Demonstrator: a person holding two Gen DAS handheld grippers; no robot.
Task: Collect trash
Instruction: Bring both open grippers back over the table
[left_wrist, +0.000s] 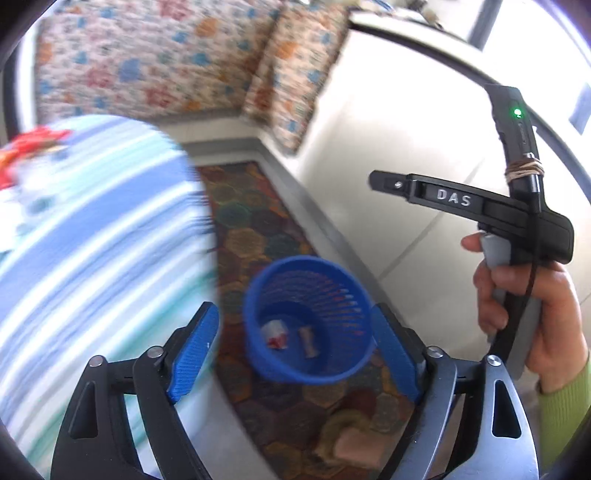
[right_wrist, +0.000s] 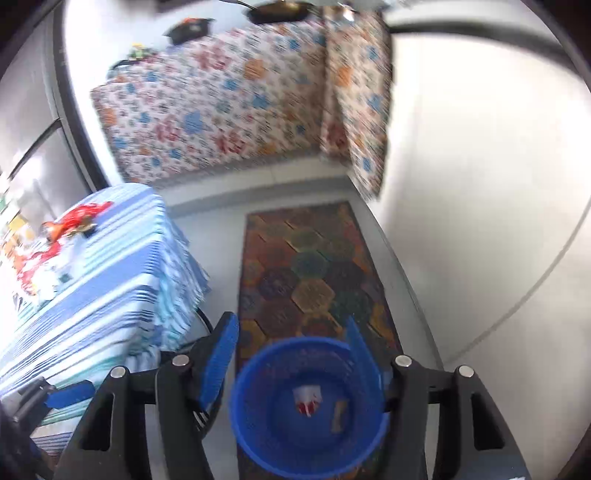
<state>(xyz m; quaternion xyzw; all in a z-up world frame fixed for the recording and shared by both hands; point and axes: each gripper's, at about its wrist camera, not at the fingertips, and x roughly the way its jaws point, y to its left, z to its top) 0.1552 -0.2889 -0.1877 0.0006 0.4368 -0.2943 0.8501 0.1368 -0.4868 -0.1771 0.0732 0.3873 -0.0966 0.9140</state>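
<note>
Above the blue basket (right_wrist: 308, 410), both grippers' fingers (left_wrist: 195, 339) stand apart and empty, two scraps (left_wrist: 275, 334) already dropped inside, table (right_wrist: 92, 280) unchecked

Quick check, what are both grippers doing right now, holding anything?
Left gripper: open, nothing between the jaws; blue basket below holds two scraps.
Right gripper: open, empty, above the same basket.
</note>
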